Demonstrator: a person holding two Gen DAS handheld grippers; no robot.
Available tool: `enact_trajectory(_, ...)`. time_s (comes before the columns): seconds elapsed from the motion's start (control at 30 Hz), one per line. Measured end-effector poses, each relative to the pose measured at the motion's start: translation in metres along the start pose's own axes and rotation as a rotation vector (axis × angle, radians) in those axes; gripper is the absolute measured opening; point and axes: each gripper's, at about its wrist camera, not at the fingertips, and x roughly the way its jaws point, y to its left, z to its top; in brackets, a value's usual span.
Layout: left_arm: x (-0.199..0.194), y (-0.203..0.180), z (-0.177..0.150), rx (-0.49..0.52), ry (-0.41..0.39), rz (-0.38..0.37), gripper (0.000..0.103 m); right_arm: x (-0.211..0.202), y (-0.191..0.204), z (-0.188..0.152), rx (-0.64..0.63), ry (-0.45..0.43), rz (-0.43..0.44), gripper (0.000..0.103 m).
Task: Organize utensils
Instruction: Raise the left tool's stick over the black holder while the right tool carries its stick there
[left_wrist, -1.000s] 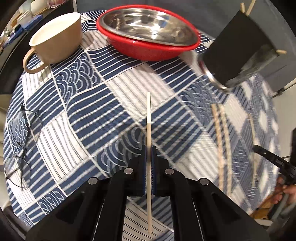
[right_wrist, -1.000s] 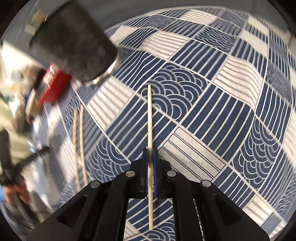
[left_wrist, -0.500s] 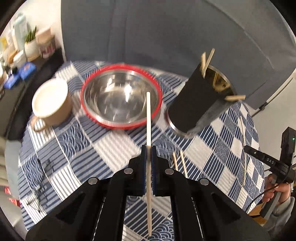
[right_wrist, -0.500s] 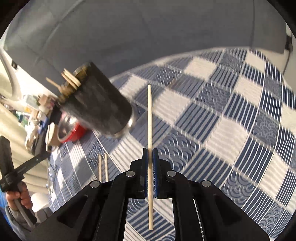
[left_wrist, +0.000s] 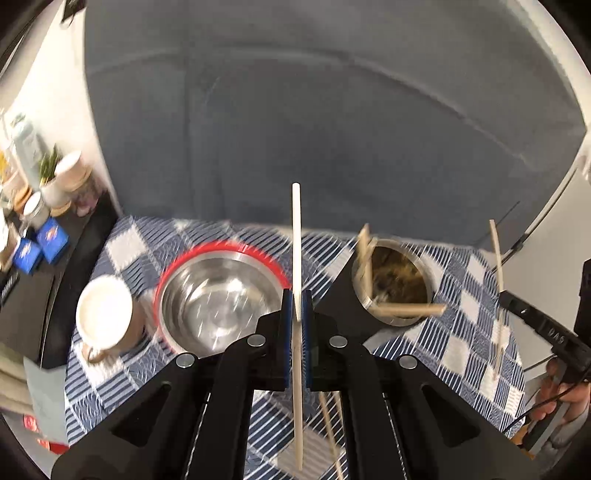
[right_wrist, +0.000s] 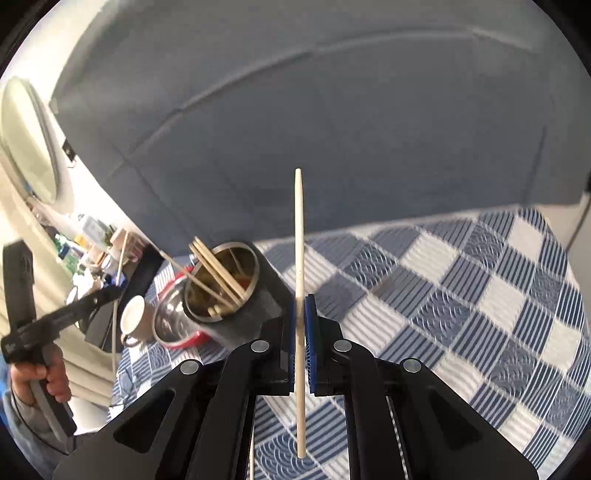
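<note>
Each tool, left (left_wrist: 296, 310) and right (right_wrist: 300, 314), clamps 1 chopstick; aim tips into holder (right_wrist: 225, 291), then release.

Ahead of the left gripper's (left_wrist: 296, 308) jaws stands a steel bowl (left_wrist: 218, 295), a cup (left_wrist: 105, 314) further left. The holder (left_wrist: 393, 282) ahead-right has sticks leaning across its mouth. Right of the right gripper's (right_wrist: 303, 321) jaws, the checked cloth (right_wrist: 461, 295) lies bare.
</note>
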Motion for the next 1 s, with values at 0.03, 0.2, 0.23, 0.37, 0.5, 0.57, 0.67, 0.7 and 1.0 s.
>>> enact_trajectory(0.03, -0.001, -0.005, 0.006, 0.004, -0.013, -0.007, 0.005, 0.0, 0.004, 0.004, -0.015, -0.016, 0.006, 0.005)
enact_trajectory(0.2, -0.001, -0.028, 0.029, 0.023, -0.063, -0.061, 0.005, 0.0, 0.022, 0.025, -0.067, -0.069, 0.039, 0.005)
enact_trajectory(0.23, 0.0, -0.032, 0.033, 0.029, -0.073, -0.072, 0.005, 0.0, 0.025, 0.029, -0.079, -0.081, 0.043, 0.005)
enact_trajectory(0.37, 0.007, -0.049, 0.046, 0.049, -0.093, -0.106, 0.005, 0.006, 0.034, 0.044, -0.106, -0.112, 0.062, 0.005)
enact_trajectory(0.5, 0.015, -0.06, 0.054, 0.064, -0.108, -0.115, 0.005, 0.016, 0.038, 0.054, -0.113, -0.129, 0.076, 0.005)
enact_trajectory(0.57, 0.021, -0.063, 0.056, 0.067, -0.11, -0.13, 0.005, 0.024, 0.038, 0.057, -0.114, -0.126, 0.083, 0.005)
enact_trajectory(0.67, 0.03, -0.063, 0.06, 0.06, -0.116, -0.13, 0.005, 0.036, 0.037, 0.059, -0.102, -0.13, 0.091, 0.005)
enact_trajectory(0.7, 0.035, -0.063, 0.061, 0.058, -0.113, -0.137, 0.005, 0.039, 0.036, 0.06, -0.091, -0.134, 0.091, 0.005)
enact_trajectory(1.0, 0.07, -0.054, 0.069, 0.013, -0.116, -0.164, 0.005, 0.071, 0.036, 0.07, -0.033, -0.182, 0.168, 0.005)
